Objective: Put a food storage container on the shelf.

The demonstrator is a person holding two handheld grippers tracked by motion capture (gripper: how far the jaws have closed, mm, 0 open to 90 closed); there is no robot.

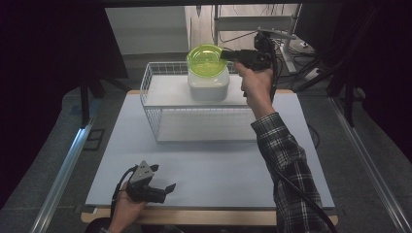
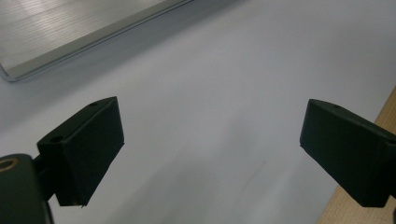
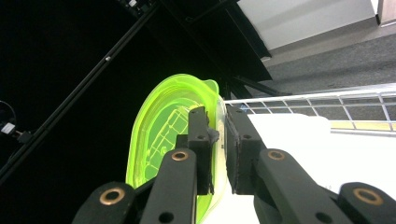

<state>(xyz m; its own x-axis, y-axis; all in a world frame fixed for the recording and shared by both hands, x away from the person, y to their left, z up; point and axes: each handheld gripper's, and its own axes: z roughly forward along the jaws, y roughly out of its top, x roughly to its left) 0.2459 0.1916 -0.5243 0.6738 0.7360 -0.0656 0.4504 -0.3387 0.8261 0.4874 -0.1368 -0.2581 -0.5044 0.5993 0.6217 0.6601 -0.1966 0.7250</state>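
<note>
Above wire rack — green lid pinched between right fingers.

Your high view sits above your side and looks forward and down over the whole white table, from fairly far. Your left gripper view is close, aimed low across that same tabletop. Your right gripper view is right up against the green lid, which the high view also catches.
</note>
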